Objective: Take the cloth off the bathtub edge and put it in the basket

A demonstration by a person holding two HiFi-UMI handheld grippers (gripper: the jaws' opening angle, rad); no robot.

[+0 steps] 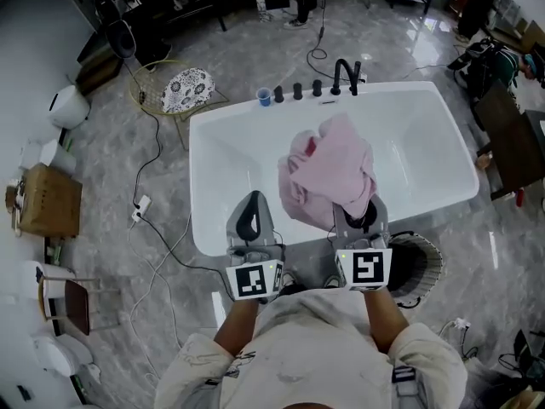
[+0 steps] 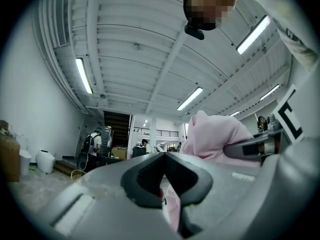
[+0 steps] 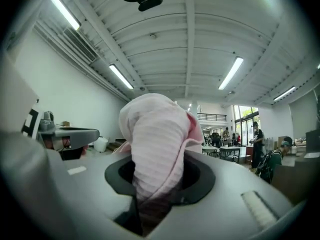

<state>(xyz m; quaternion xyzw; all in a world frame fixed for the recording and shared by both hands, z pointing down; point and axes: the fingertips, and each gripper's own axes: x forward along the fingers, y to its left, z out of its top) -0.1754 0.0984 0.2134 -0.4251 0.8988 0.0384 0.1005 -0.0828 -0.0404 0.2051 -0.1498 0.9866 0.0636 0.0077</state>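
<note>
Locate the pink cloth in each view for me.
Head view: pink cloth at centre, over the bathtub, above the right tongs.
Left gripper view: pink cloth right of centre, beyond the jaws.
Right gripper view: pink cloth dead centre, clamped.
Shared landmark: the right tongs gripping it.

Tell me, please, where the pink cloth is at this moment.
In the head view the pink cloth hangs bunched at centre, clamped in the right gripper above the white bathtub, with the basket to its lower right.
</note>
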